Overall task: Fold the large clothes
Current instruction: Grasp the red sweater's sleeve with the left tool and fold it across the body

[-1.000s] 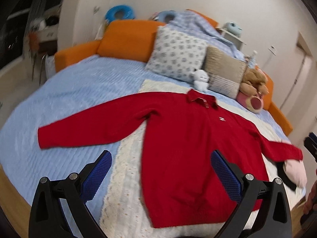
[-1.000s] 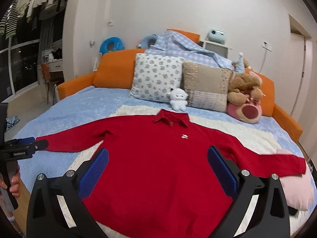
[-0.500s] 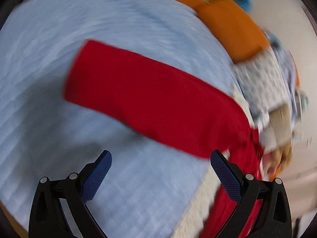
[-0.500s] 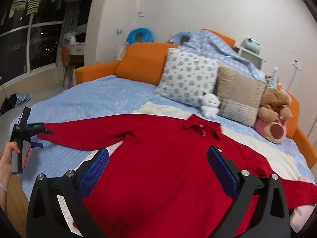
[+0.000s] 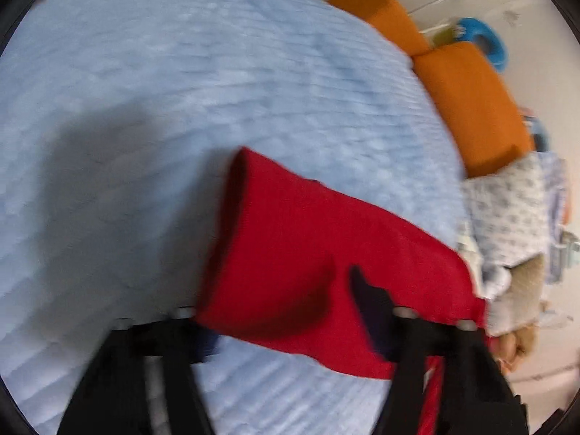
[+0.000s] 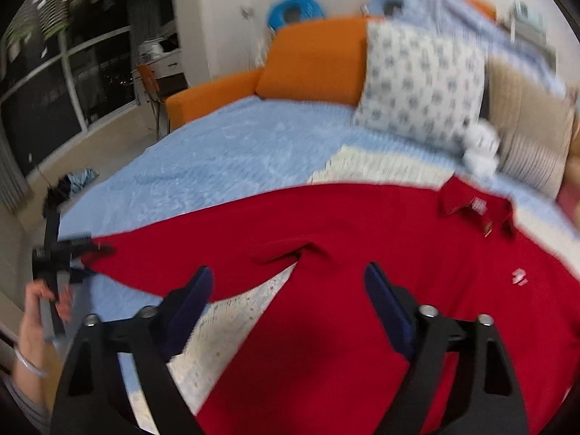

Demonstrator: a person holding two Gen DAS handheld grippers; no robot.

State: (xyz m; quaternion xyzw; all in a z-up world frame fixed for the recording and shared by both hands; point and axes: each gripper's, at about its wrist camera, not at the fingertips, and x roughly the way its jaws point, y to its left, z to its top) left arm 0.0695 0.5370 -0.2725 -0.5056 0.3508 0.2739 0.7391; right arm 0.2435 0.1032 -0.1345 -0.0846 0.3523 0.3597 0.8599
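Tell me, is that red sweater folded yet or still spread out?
Spread out. The red sweater lies flat across the bed, one sleeve stretched sideways, collar showing, no part folded over.

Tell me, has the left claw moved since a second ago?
Yes. The left claw went from the red knitted sweater's hem out to its sleeve cuff, over the light blue quilted bedspread. Its jaws are closing around the cuff.

Bright indoor light, heavy motion blur in both fisheye views, dark vignetted corners, soft shadow on bedspread [image 5: 108, 166]
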